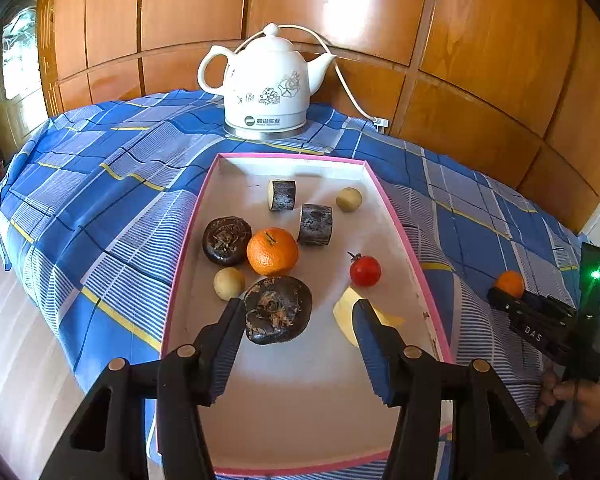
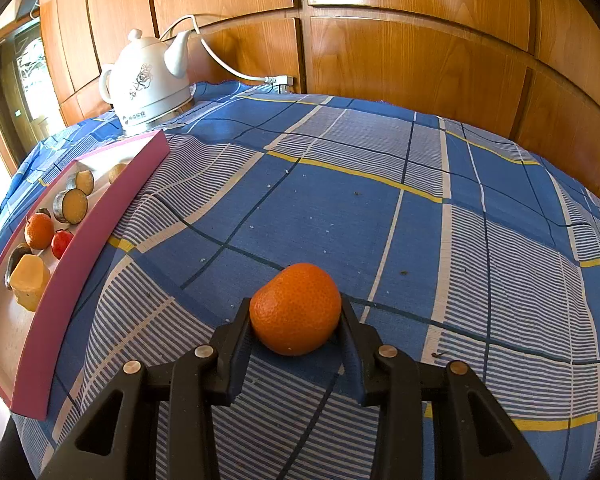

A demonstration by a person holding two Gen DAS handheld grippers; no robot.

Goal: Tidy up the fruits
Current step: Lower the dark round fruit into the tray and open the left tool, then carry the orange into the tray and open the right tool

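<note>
Fruits are split between two places. Most sit in the pink-rimmed tray (image 1: 188, 240) at the centre of the left wrist view: a mandarin (image 1: 272, 251), a cherry tomato (image 1: 365, 270), two dark water chestnuts (image 1: 277, 309), two small tan round fruits (image 1: 229, 283), two dark-skinned cut cylinders (image 1: 316, 224) and a pale yellow wedge (image 1: 346, 312). One more mandarin, the loose orange (image 2: 296, 308), is outside the tray, low and central in the right wrist view, over the blue checked cloth (image 2: 380, 184).

The right gripper (image 2: 296, 312) is clamped on that loose orange, both pads pressing its sides. The left gripper (image 1: 300, 312) stands with its jaws apart and nothing held, low over the near water chestnut and the wedge.

The likely remaining step is carrying the loose orange into the tray. The risks I judge: the round peel could slip from the narrow pads if the tongs loosen in transit and roll across the cloth; a low approach could catch the tray's raised wall; and a drop into the crowded middle could knock the tomato. The white kettle (image 1: 268, 84) and its cord (image 2: 228, 64) lie well behind, out of the way.
</note>
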